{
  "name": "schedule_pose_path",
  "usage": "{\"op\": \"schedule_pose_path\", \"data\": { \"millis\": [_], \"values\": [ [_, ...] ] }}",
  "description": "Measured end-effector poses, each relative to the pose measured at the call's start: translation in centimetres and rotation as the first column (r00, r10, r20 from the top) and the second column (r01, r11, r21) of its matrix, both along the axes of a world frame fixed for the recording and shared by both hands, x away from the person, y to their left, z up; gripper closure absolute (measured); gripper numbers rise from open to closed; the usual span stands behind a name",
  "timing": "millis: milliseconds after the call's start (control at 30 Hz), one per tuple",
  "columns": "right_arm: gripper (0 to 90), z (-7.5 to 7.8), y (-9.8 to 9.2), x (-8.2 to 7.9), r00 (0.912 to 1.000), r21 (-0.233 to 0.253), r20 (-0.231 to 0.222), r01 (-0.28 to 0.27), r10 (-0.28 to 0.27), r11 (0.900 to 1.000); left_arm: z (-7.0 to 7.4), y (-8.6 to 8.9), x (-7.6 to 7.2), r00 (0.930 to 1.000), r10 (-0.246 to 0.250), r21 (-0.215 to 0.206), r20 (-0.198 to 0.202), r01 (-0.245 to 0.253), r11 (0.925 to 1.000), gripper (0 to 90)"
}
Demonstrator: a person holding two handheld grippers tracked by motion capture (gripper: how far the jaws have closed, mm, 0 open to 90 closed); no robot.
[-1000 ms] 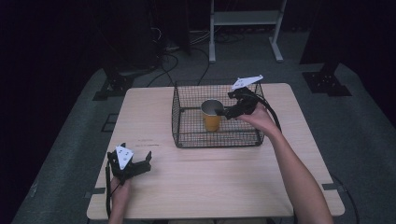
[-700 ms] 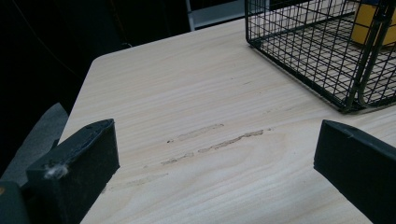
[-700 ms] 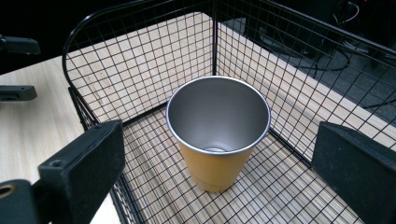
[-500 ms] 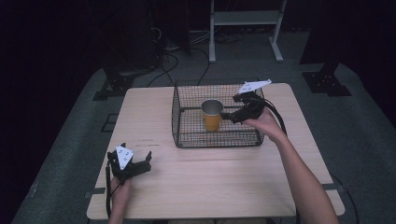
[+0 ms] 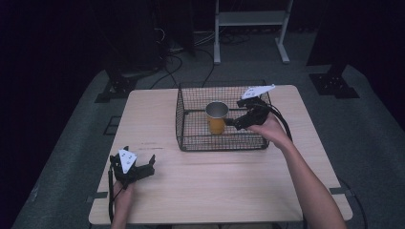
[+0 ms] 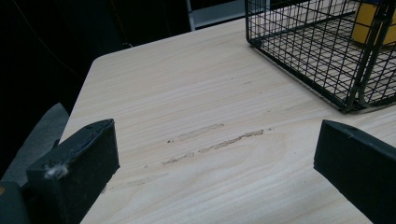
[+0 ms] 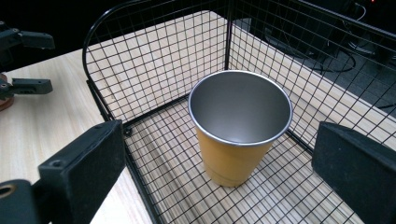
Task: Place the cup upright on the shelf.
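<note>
Pale wooden desk [image 5: 229,181], wire basket [image 5: 191,129] upper middle with the yellow cup [image 5: 217,117] upright inside, dead ahead between my right gripper [image 5: 235,122] fingers, spread wide, while my left gripper [image 5: 138,168], also spread, idles lower left.

Darkened lab or recording studio: pale wooden desk [image 5: 239,186] on grey carpet [image 5: 71,157], black cables [image 5: 167,52] and white metal stand [image 5: 250,19] far behind.
</note>
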State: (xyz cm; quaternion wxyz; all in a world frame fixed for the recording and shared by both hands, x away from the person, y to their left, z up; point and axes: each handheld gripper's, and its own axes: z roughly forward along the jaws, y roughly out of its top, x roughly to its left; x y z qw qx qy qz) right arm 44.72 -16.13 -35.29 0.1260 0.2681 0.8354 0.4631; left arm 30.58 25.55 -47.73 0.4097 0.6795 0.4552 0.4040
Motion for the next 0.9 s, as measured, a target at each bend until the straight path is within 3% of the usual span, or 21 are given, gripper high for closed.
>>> {"op": "schedule_pose_path", "data": {
  "millis": [633, 900],
  "values": [
    [2.3, 0.4, -1.3, -4.4, 0.9989, 0.034, 0.044, -0.015, 0.013, 0.999, 0.0, 0.0, 0.0, 1.0000, 0.002, 0.002, 0.000, -0.002, 1.0000, 0.0],
    [2.4, -0.6, -2.0, -6.2, 0.9989, 0.025, 0.041, -0.025, 0.024, 0.999, 0.0, -0.1, 0.0, 1.0000, 0.002, 0.004, 0.000, -0.002, 1.0000, 0.0]
  ]
}}
